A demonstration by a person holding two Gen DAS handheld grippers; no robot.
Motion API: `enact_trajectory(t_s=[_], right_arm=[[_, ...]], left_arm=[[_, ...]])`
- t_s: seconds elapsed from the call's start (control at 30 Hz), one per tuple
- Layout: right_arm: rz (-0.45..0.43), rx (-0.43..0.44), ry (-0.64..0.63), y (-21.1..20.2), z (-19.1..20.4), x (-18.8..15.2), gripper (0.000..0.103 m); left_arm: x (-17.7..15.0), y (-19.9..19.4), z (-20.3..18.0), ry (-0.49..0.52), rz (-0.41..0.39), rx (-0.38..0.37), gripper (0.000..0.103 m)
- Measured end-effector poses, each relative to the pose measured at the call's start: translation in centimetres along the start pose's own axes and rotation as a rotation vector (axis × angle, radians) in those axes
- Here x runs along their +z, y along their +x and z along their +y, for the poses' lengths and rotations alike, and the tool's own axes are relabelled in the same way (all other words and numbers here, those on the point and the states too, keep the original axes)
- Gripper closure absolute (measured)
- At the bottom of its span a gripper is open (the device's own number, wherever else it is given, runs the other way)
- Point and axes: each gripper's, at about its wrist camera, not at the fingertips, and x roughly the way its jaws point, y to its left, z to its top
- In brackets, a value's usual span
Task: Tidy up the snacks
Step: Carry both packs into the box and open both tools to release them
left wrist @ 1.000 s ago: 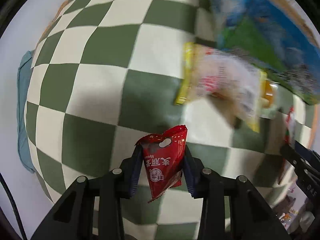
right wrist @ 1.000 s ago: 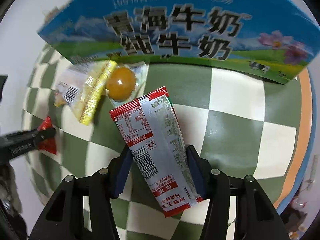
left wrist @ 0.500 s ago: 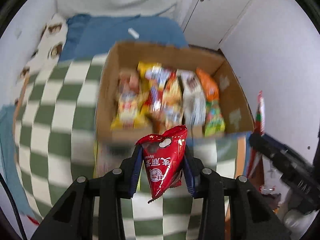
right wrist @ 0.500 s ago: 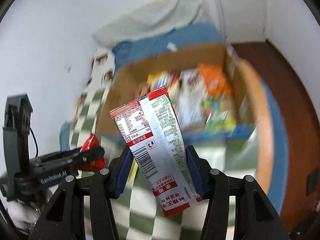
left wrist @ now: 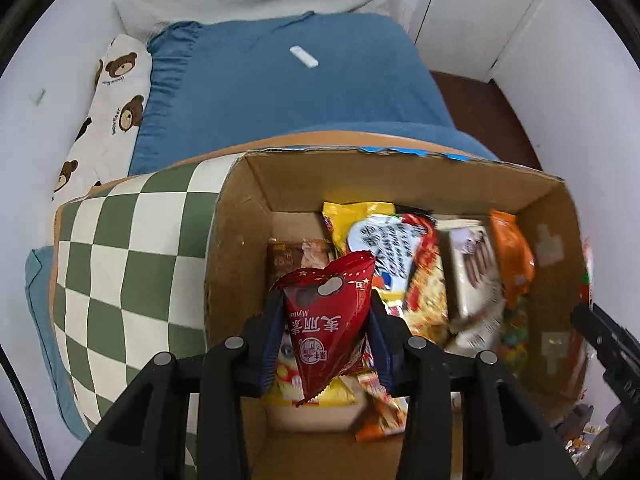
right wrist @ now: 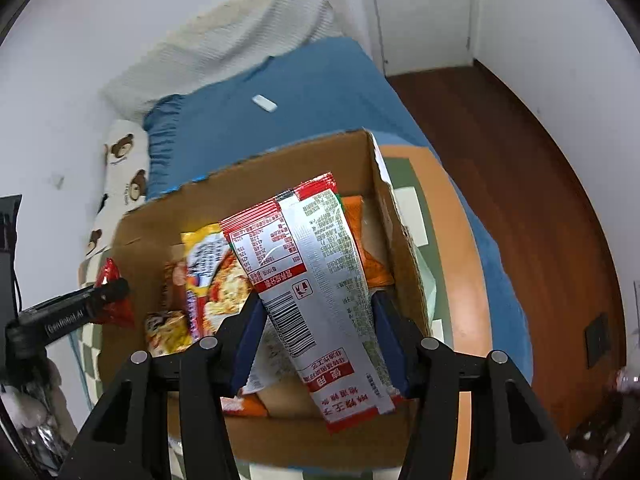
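My left gripper [left wrist: 326, 334] is shut on a small red triangular snack packet [left wrist: 328, 320] and holds it above the left part of an open cardboard box [left wrist: 240, 216]. The box holds several snack packs, among them a yellow one [left wrist: 360, 220] and an orange one [left wrist: 514, 256]. My right gripper [right wrist: 316, 336] is shut on a long silver and red snack packet [right wrist: 312, 276], held over the right part of the same box [right wrist: 256, 164]. The left gripper and its red packet [right wrist: 114, 300] show at the left of the right wrist view.
The box stands on a green and white checked cloth [left wrist: 120, 264] over a round table with an orange rim [right wrist: 460, 240]. Behind it lies a blue bed [left wrist: 280, 92] with a bear-print pillow [left wrist: 112, 100]. Wooden floor [right wrist: 540, 200] lies to the right.
Both grippers have lifted from low over the checked cloth and swung up over the open box, each still holding its packet. The box interior is now in view.
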Motion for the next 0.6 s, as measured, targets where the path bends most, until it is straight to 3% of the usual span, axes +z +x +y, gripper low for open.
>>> enact_trajectory(t_s=[0.07, 0.13, 0.2, 0.6], right_arm=[[0.026, -0.023, 0.012, 1.5, -0.4, 0.4, 0.037], [0.049, -0.058, 0.015, 2.8, -0.4, 0.4, 0.011], [0.055, -0.073, -0.006, 3.5, 0.0, 0.4, 0.01], [0.099, -0.082, -0.097, 4.6, 2.7, -1.4, 0.007]], left_arm=[[0.5, 1.2, 0.0, 0.0, 0.037, 0.006, 0.065], [0.9, 2.2, 0.1, -0.01, 0.06, 0.008, 0.053], [0.9, 2.7, 0.3, -0.016, 0.062, 0.004, 0.013], [-1.8, 3.1, 0.2, -0.031, 0.069, -0.01, 0.01]])
